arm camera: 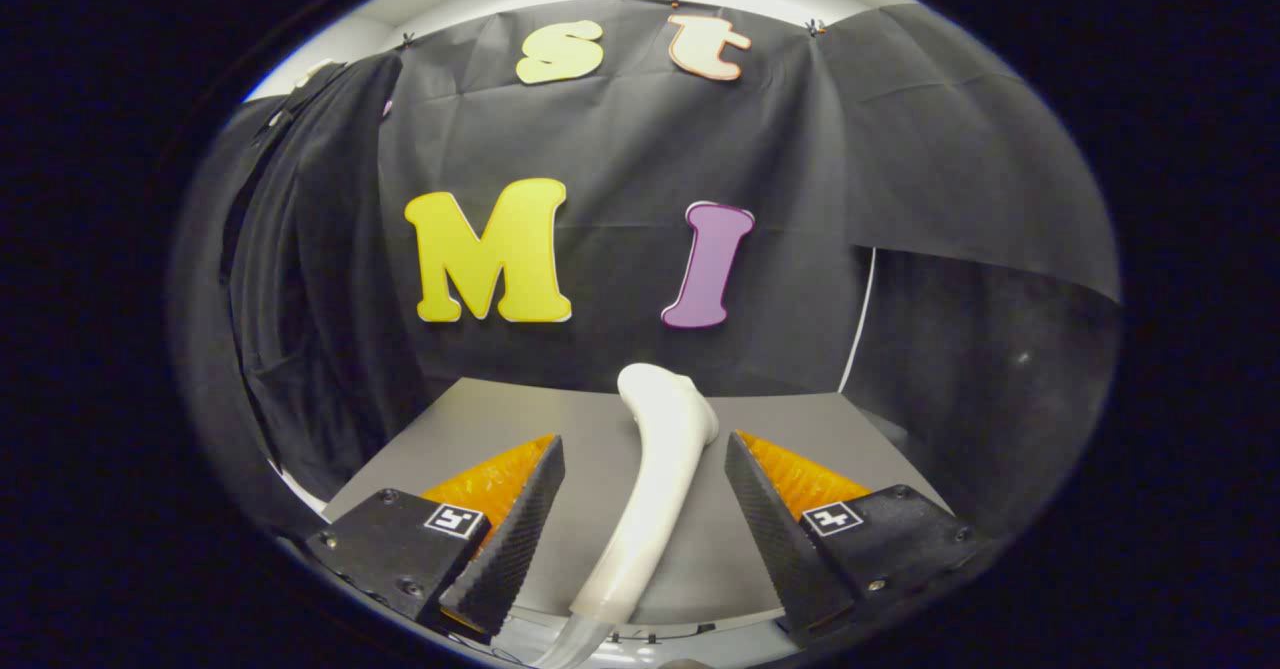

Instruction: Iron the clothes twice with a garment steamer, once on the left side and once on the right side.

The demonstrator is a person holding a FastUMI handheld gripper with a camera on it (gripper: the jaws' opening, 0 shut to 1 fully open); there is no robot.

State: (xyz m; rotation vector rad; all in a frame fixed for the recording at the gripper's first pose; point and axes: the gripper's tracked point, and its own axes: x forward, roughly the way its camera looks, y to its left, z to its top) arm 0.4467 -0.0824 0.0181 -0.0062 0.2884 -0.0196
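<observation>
A white garment steamer lies on the grey table, its handle running from the near edge between my fingers to its head just beyond them. My gripper is open, one finger on each side of the handle with a gap on both sides. A black garment hangs at the left of the booth, beyond the table's left edge.
The grey table's far edge meets the black cloth wall. A thin white cord runs down the wall at the right. The steamer's hose leaves over the near table edge.
</observation>
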